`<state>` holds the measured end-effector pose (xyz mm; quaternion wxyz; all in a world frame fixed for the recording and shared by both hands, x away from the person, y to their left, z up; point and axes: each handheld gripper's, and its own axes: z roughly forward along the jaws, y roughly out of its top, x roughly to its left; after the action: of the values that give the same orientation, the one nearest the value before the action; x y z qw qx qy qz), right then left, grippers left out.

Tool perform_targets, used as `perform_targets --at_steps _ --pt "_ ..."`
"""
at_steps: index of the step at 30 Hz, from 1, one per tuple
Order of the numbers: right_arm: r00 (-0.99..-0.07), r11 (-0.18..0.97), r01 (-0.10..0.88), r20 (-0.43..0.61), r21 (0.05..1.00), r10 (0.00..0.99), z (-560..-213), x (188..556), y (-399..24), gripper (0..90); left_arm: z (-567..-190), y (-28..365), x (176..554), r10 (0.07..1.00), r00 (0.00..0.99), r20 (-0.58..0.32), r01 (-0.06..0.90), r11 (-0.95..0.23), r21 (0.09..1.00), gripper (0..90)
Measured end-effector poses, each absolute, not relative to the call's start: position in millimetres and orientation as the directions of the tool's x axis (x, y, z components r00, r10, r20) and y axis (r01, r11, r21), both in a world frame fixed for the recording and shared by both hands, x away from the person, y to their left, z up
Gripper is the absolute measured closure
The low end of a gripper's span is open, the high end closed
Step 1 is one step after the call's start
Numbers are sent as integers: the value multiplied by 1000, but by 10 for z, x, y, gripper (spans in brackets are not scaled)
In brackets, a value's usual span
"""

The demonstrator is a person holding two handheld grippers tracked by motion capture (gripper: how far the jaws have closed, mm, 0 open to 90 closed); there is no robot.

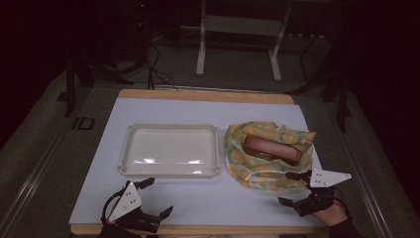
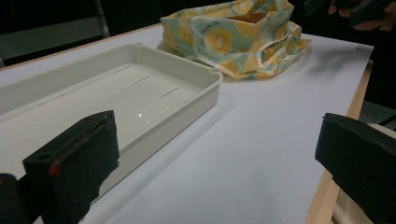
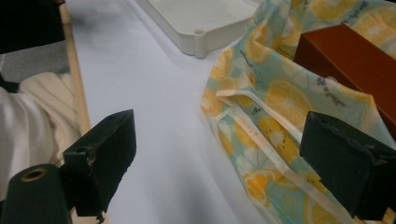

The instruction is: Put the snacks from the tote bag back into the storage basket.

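A white plastic tray (image 1: 130, 148) lies empty in the middle of the white table sheet. To its right sits a yellow-and-teal lemon-print cloth bag (image 1: 237, 158) with a reddish-brown box (image 1: 270, 148) lying in its open top. My left gripper (image 1: 157, 197) rests open near the front edge, just in front of the tray (image 2: 201, 93). My right gripper (image 1: 291, 188) is open at the bag's front right edge, one jaw over the cloth (image 3: 261, 116) and the other over the bare sheet. The box (image 3: 355, 65) lies just beyond it. The bag (image 2: 233, 37) sits past the tray.
The wooden table edge (image 1: 198, 229) runs close under both grippers. Cream-coloured clothing (image 3: 32, 107) lies beyond that edge. A metal table frame (image 1: 237, 39) stands on the dark floor behind. Bare sheet (image 1: 223, 198) spreads between the two grippers.
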<state>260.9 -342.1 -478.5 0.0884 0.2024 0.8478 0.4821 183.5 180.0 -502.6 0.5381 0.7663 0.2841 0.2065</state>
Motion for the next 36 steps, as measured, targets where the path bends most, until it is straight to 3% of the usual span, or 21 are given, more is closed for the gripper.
perform_targets --at_steps 21,36 --pt "-907 491 164 -64 856 415 -4343 2907 -3394 113 -5025 1815 1843 662 749 7 214 -252 944 0" --pt "-890 481 148 -95 864 446 -4103 3193 -3471 135 -5022 1816 1848 662 750 3 212 -244 946 0"
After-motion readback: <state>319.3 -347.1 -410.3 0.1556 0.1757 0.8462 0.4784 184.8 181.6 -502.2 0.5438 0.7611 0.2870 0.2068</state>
